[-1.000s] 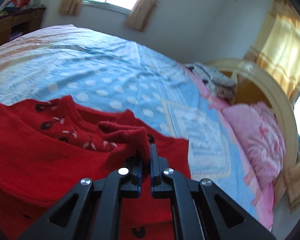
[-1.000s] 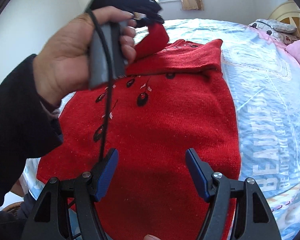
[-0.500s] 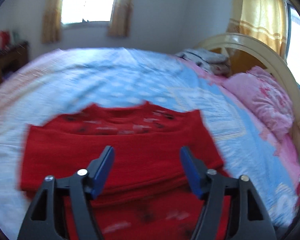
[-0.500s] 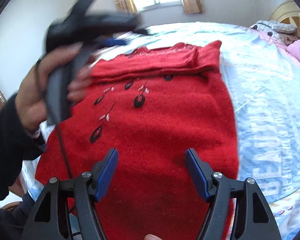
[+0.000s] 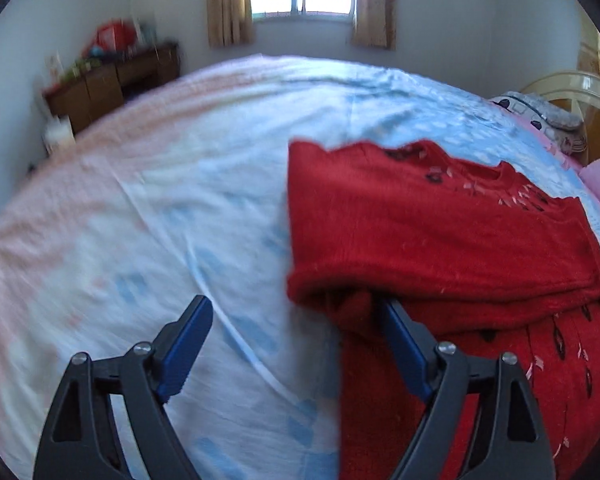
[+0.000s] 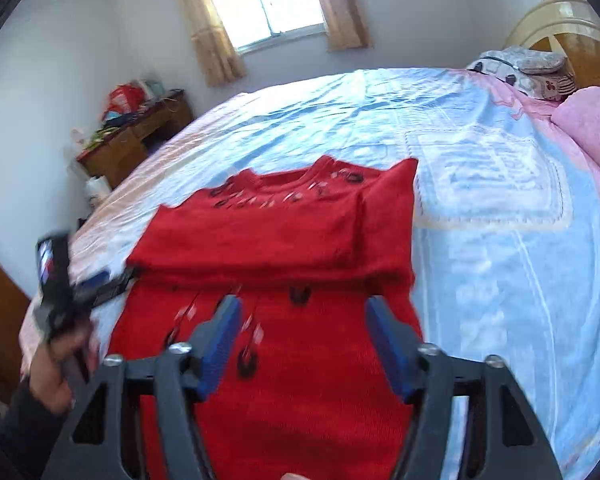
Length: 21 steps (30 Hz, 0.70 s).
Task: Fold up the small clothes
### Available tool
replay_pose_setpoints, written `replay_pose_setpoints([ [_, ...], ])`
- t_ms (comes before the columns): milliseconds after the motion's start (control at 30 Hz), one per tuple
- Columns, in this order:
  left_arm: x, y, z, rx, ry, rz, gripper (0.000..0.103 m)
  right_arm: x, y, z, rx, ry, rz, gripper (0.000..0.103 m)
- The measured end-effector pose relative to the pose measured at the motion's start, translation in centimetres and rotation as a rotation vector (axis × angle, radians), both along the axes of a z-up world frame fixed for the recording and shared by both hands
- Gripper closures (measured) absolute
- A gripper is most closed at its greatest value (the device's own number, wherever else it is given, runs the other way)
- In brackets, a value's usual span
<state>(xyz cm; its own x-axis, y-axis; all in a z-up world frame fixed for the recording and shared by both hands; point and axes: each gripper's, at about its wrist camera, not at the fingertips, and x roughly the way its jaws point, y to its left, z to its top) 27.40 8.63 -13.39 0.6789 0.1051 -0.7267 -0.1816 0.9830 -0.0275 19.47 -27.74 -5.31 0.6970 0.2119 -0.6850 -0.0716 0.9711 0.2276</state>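
sweater (image 6: pixel 284 344): red knit w/ small dark motifs, lying flat on the bed; sleeves folded across the chest as a band (image 6: pixel 260 236) just under the neckline; lower body spreads toward the cams

where it sits: near edge of the bed; in the left wrist view it fills the right half (image 5: pixel 440 232), bare sheet on the other side

left gripper (image 5: pixel 296 340): jaws spread wide and have just been opening; nothing pinched btw them; right finger (image 5: pixel 404 344) sits at the sweater's left edge, tip tucked by the folded band, can't tell if it touches; left finger (image 5: pixel 184 344) over bare sheet; pic is motion-blurred

left hand (image 6: pixel 56 368): seen from the right wrist cam, wrapped round the gripper handle at the sweater's left side; dark sleeve below it

right gripper (image 6: pixel 304 340): jaws partly apart, have just been closing some; no cloth clamped btw the blue pads (image 6: pixel 220 340); it hangs over the lower body of the sweater

bed (image 6: pixel 500 280): light blue sheet w/ white pattern, pinkish strip along the far-left side

bg stuff: pink pillow (image 6: pixel 592 128) and a patterned cushion (image 6: pixel 524 68) by the curved headboard (image 6: pixel 560 20); wooden desk (image 6: pixel 136 136) w/ clutter in the corner; window (image 6: pixel 264 0) w/ tan curtains
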Motion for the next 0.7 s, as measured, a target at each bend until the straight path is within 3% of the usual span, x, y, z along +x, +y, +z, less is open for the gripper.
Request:
replay_pose_setpoints([
  [67,-0.2,0.0,0.3,-0.019,-0.017,0.006,0.014,2.4,0.0,-0.5,-0.013,0.022,-0.024,0.051],
  [267,-0.9,1.9,-0.2,-0.129,-0.022,0.023,0.008,7.8,1.1,-3.8,-0.111,0.093,-0.068,0.052],
  [333,-1.0,1.5,-0.2,-0.116,-0.036,0.018,0.008,9.1,1.5,-5.1,-0.138,0.116,-0.062,0.067],
  [367,-1.1,1.6,-0.3,-0.112,-0.039,0.016,0.008,9.2,1.7,-5.5,-0.165,0.115,-0.070,0.080],
  [400,-1.2,1.4,-0.3,-0.110,-0.043,0.012,0.008,9.0,2.2,-5.5,-0.204,0.094,-0.072,0.087],
  [467,-1.0,1.7,-0.4,-0.126,-0.048,0.005,0.006,8.3,3.0,-5.2,-0.253,0.053,-0.043,0.091],
  [700,-0.7,1.6,-0.5,-0.121,-0.043,0.001,0.005,5.6,1.8,-1.6,-0.352,-0.099,-0.090,0.092],
])
